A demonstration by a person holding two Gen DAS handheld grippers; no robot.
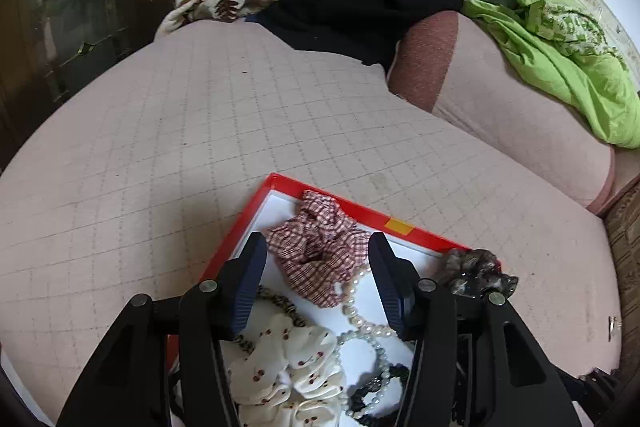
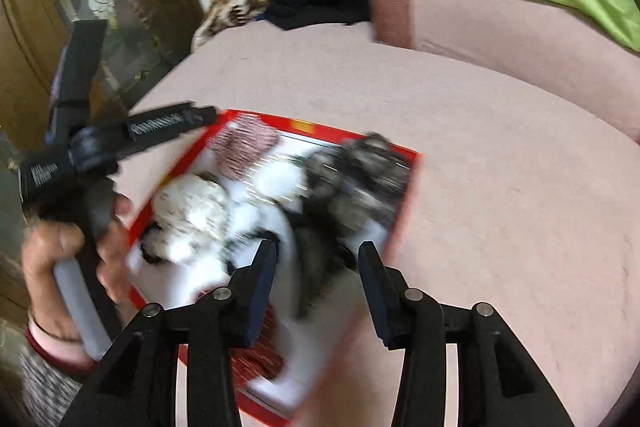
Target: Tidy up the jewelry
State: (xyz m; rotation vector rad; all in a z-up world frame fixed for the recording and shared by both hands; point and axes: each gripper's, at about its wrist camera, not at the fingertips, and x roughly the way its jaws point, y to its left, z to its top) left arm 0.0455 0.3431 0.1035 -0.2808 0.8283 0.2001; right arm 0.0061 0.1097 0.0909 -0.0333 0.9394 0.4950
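The left gripper is hanging half open and empty over the checked scrunchie in the red tray — pearl bracelets just beside. The right gripper is hovering likewise, gripping nothing. Better picking single pieces — avoiding tangles.

My left gripper is matte black plastic, two angular arms carrying silver round rivets, its fingers faced with ribbed dark-blue pads. My right gripper has the same build. In the right wrist view, my left hand shows a grey handle, black straps printed white, a thin wrist bangle, a maroon-and-pink cuff and a speckled grey sleeve.
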